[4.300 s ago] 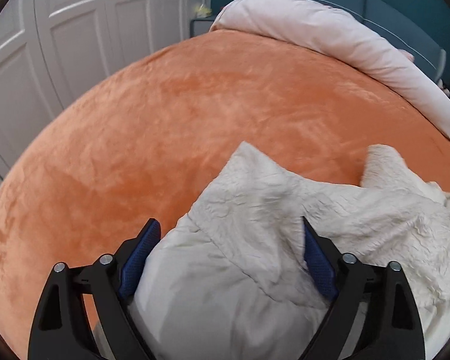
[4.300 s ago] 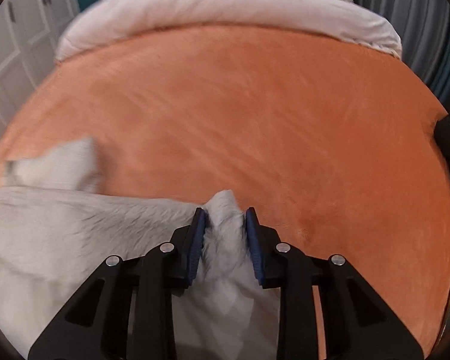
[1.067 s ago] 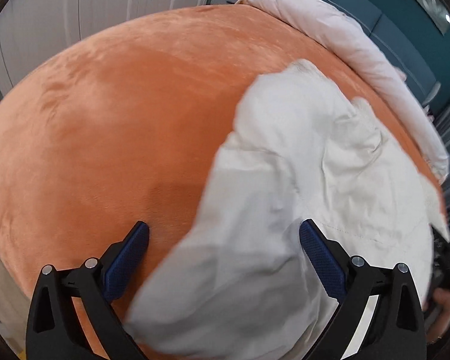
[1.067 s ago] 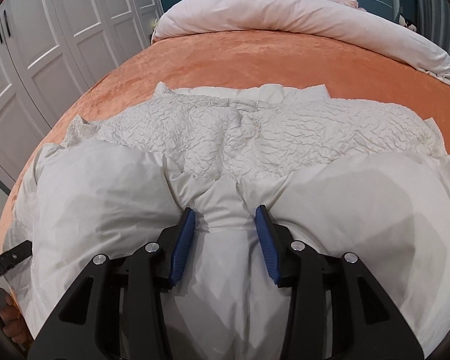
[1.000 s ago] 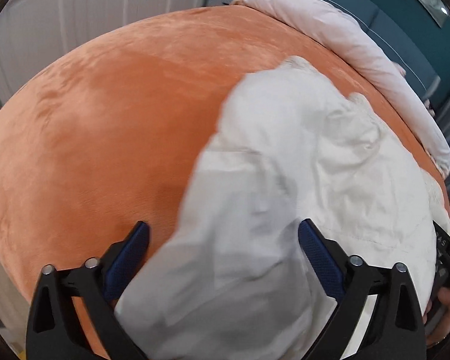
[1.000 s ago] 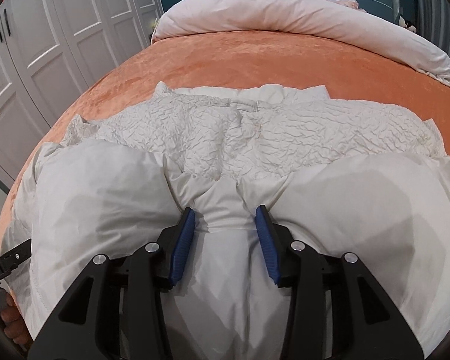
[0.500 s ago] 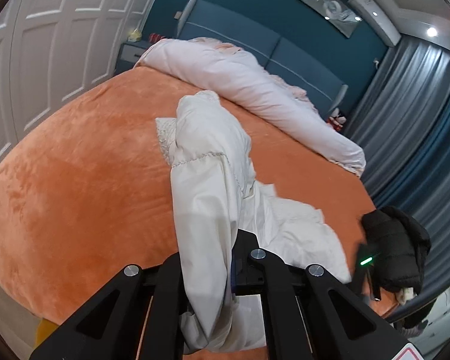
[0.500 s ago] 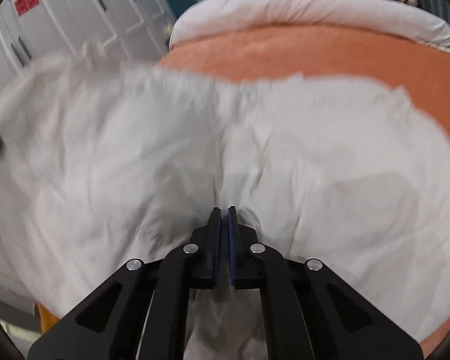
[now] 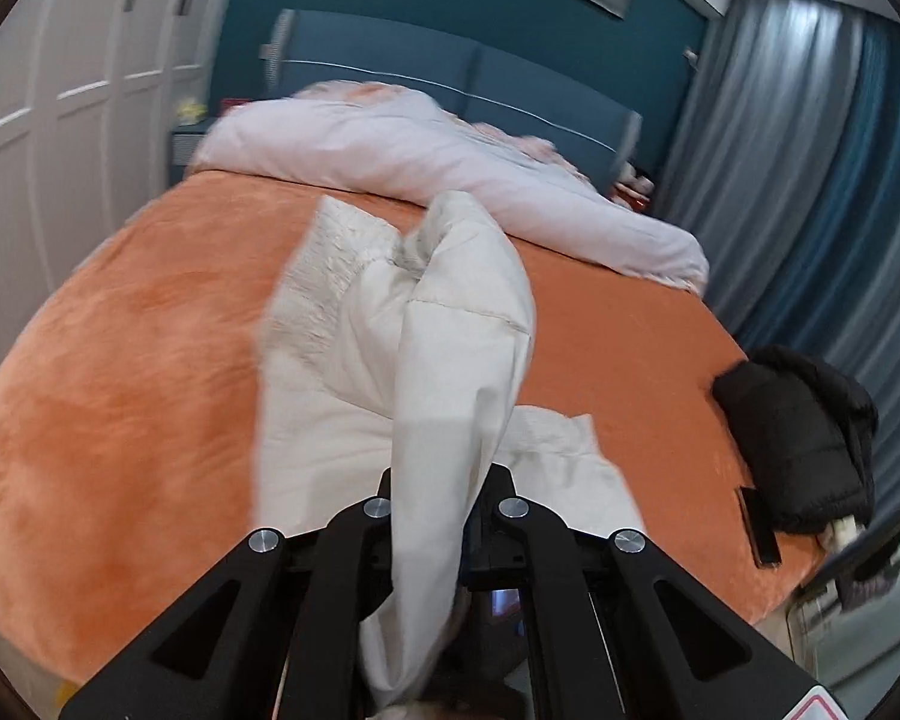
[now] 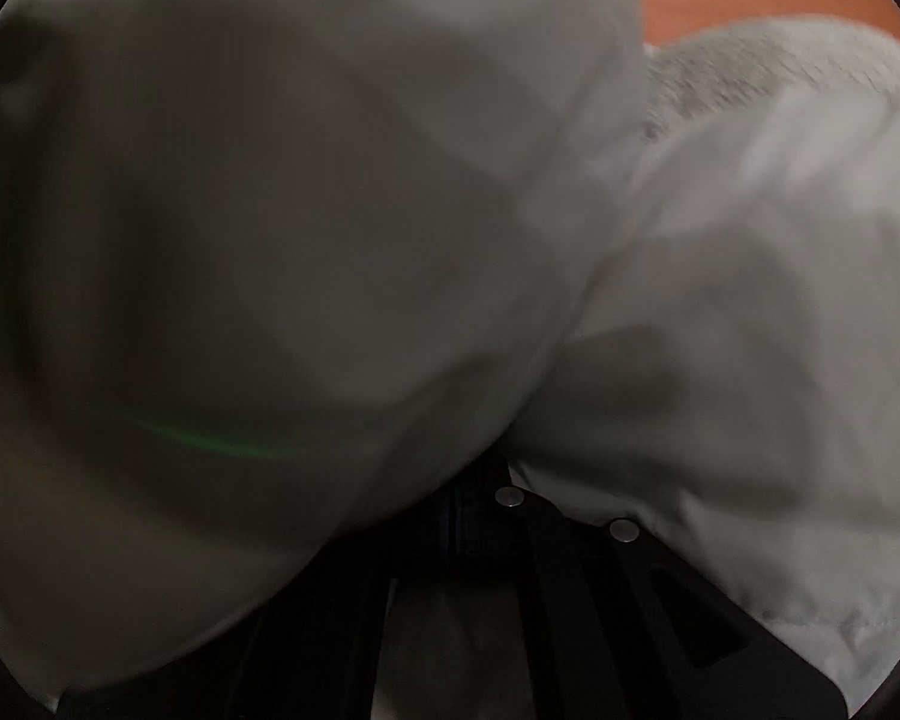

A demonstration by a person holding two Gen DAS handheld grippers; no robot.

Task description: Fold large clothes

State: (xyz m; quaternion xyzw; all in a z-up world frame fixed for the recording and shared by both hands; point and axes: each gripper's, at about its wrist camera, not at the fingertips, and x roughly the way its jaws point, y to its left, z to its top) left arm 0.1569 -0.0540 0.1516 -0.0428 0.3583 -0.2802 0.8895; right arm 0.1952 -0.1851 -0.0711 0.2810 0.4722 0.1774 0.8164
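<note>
cream coat [image 9: 450,324] pinched in left gripper [image 9: 435,501], orange bed [image 9: 120,372]

Left tool [image 9: 435,483]: matte black linkage frame of angular struts with triangular cut-outs, four round silver screws in a row across its arms, and a red-and-white label corner at the frame's lower right edge. Right tool [image 10: 480,474]: same black struts, largely in shadow, two silver screws visible on its right arm.
</note>
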